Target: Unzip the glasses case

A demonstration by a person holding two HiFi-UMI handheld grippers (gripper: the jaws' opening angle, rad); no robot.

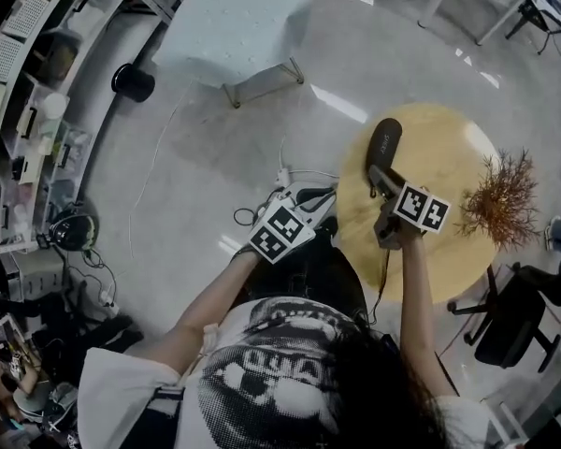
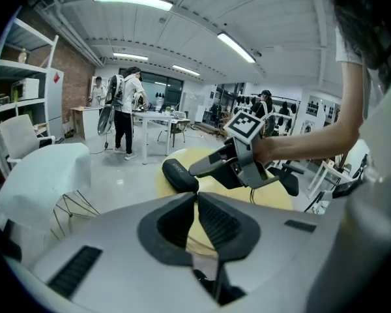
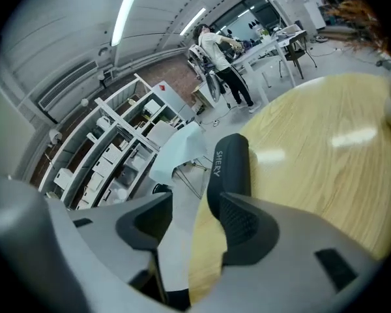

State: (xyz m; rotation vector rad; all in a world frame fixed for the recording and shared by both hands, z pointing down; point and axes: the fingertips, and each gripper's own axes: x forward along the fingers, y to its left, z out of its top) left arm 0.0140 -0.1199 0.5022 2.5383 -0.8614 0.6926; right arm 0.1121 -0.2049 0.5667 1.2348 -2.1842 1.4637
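Note:
A black zip glasses case [image 1: 384, 145] lies closed near the left edge of a round wooden table [image 1: 453, 162]. My right gripper [image 1: 379, 178] hovers just short of the case's near end, jaws open with nothing between them. In the right gripper view the case [image 3: 231, 165] lies just beyond the right jaw, and the right gripper [image 3: 194, 204] shows floor and table edge through its gap. My left gripper [image 1: 318, 197] hangs off the table's left side, over the floor. Its tips meet in the left gripper view [image 2: 197, 195], empty. That view also shows the case [image 2: 177, 175] and the right gripper [image 2: 207, 167] above it.
A dried twiggy plant [image 1: 503, 199] sits on the table's right side. A black chair [image 1: 516, 318] stands at the lower right. A pale covered table [image 1: 238, 26], shelving [image 1: 23, 110] and floor cables [image 1: 262, 204] lie to the left. People stand far off [image 2: 125, 113].

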